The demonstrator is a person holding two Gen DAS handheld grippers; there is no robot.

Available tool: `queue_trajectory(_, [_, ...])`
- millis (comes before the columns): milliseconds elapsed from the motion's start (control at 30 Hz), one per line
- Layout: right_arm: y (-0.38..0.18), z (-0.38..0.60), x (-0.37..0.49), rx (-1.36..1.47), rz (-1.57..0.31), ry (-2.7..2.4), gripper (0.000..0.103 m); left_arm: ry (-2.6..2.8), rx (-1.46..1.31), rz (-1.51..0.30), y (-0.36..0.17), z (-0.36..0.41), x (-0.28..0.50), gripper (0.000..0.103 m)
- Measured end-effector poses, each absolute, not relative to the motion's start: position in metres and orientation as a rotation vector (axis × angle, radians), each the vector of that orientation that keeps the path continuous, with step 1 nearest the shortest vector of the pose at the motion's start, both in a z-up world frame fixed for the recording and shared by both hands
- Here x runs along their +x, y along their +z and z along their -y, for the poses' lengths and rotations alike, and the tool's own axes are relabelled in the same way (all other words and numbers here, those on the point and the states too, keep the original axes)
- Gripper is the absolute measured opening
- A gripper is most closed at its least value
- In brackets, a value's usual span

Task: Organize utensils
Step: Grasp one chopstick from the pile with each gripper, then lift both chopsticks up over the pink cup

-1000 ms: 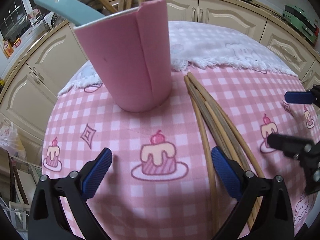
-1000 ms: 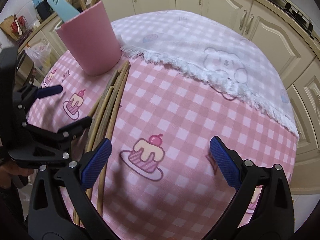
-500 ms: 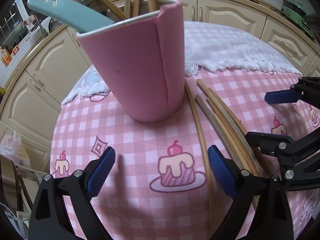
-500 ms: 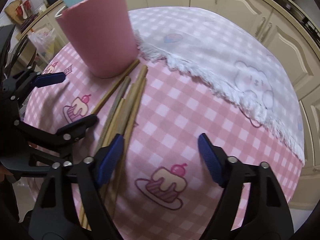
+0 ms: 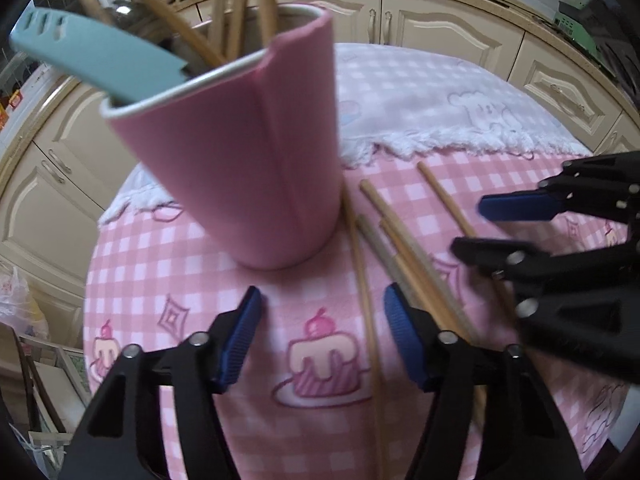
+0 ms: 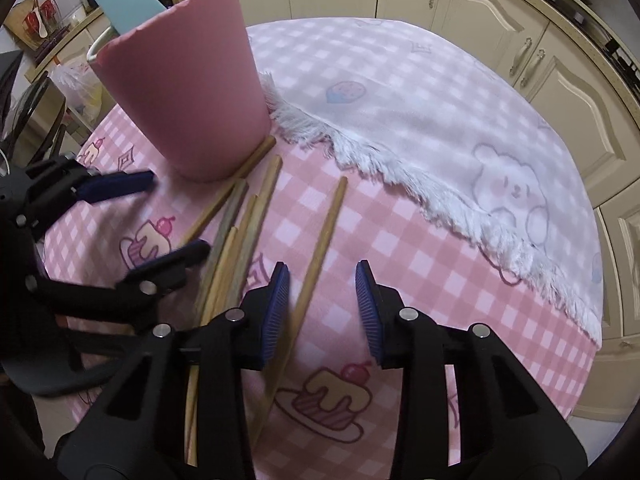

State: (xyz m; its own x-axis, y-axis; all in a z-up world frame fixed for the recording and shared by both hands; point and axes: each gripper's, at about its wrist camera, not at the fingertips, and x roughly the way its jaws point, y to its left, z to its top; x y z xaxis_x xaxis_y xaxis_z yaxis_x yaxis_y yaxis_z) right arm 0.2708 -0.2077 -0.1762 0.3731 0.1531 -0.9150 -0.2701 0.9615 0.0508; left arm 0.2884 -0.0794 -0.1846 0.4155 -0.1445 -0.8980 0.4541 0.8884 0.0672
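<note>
A pink holder cup (image 5: 244, 168) (image 6: 188, 92) stands on the pink checked cloth, with a teal spatula (image 5: 96, 58) and several wooden sticks in it. Several wooden chopsticks (image 5: 404, 256) (image 6: 236, 236) lie on the cloth to its right. One chopstick (image 6: 320, 240) lies apart from the bundle and runs between the right gripper's fingers. My left gripper (image 5: 324, 340) is open and empty, just in front of the cup, with one thin chopstick (image 5: 366, 308) between its fingers. My right gripper (image 6: 322, 312) is half closed around the separate chopstick without pinching it.
A white fringed towel (image 6: 420, 112) with a bear print covers the far part of the table. Cream kitchen cabinets (image 5: 440, 36) ring the table. The right gripper shows at the right in the left wrist view (image 5: 500, 228); the left gripper shows at the left in the right wrist view (image 6: 148, 216).
Both grippers moved closer to the cup and chopsticks. Both have narrowed their jaws, the right more. One chopstick now lies apart from the bundle, between the right gripper's fingers.
</note>
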Motion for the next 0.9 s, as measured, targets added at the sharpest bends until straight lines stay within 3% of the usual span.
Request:
queue_trajectory(67, [-0.176, 0.207, 0.27, -0.12, -1.148, 0.272, 0.019, -0.404, 0.301, -1.091, -0.183, 0.085, 0.291, 0.043])
queue_trajectory(100, [-0.176, 0.206, 0.271, -0.113, -1.146, 0.283, 0.013, -0.415, 0.296, -1.094, -0.182, 0.087, 0.291, 0.032])
queue_trajectory(133, [-0.176, 0.206, 0.271, -0.102, -1.148, 0.294, 0.009, -0.418, 0.296, -1.095, -0.182, 0.089, 0.29, 0.016])
queue_trajectory(200, [-0.176, 0.208, 0.271, -0.084, -1.15, 0.317, 0.006, -0.429, 0.296, -1.099, -0.181, 0.093, 0.287, 0.005])
queue_trajectory(533, [-0.148, 0.24, 0.241, 0.123, -1.021, 0.404, 0.006, -0.419, 0.199, -1.006, -0.156, 0.07, 0.253, 0.005])
queue_trajectory(900, [-0.1, 0.262, 0.204, 0.208, -0.797, 0.44, 0.006, -0.427, -0.036, -0.655, -0.088, 0.03, 0.214, 0.005])
